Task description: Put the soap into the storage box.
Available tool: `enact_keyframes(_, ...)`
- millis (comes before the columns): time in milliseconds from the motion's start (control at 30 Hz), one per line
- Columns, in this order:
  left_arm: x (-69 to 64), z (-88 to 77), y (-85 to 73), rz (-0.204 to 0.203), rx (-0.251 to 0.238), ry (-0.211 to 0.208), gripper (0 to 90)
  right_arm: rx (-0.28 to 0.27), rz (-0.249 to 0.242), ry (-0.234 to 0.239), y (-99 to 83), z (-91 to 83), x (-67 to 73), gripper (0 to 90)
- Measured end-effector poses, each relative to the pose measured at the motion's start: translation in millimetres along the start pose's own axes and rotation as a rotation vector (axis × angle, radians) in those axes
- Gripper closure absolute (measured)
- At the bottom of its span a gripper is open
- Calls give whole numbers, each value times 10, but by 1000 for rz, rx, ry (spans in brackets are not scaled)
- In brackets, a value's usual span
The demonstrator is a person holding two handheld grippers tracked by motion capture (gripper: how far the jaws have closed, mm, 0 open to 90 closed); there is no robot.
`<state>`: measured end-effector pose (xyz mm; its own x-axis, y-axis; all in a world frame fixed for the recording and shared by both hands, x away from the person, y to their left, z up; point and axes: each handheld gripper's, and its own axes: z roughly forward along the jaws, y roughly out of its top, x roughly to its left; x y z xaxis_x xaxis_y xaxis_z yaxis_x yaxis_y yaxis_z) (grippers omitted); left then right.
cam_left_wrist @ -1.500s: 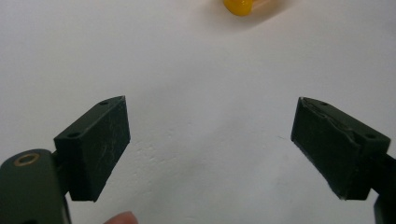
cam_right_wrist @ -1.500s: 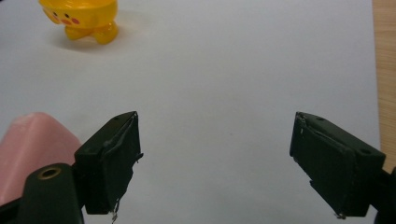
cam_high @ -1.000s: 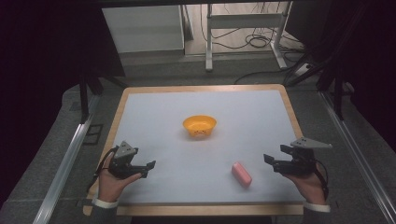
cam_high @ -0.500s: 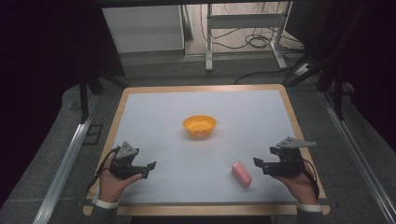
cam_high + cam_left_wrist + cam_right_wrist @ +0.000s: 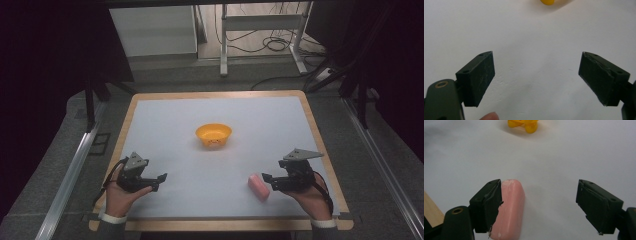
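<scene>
While our right gripper [image 5: 268, 180] sits low at the near right of the table [image 5: 165, 120], its fingers [image 5: 487, 205] are spread, one lying against the pink bar [image 5: 510, 207] between them. Our left gripper [image 5: 159, 181] rests near left, fingers spread over bare table. Farther off sits the yellow bowl [image 5: 213, 136].

no readable text, label, brand, number or sign shows on anything here.
</scene>
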<state>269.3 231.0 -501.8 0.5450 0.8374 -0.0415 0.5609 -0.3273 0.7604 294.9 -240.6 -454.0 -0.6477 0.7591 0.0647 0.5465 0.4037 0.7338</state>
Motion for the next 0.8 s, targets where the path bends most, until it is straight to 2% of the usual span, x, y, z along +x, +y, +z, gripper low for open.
enact_keyframes(333, -6, -11, -5, -1, 0, 0, 140, 20, -8, 6, 11, 41, 52, 212)
enact_keyframes(800, -32, -1, -5, 15, 13, 1, 140, 94, -33, 1, 18, 199, 166, 217)
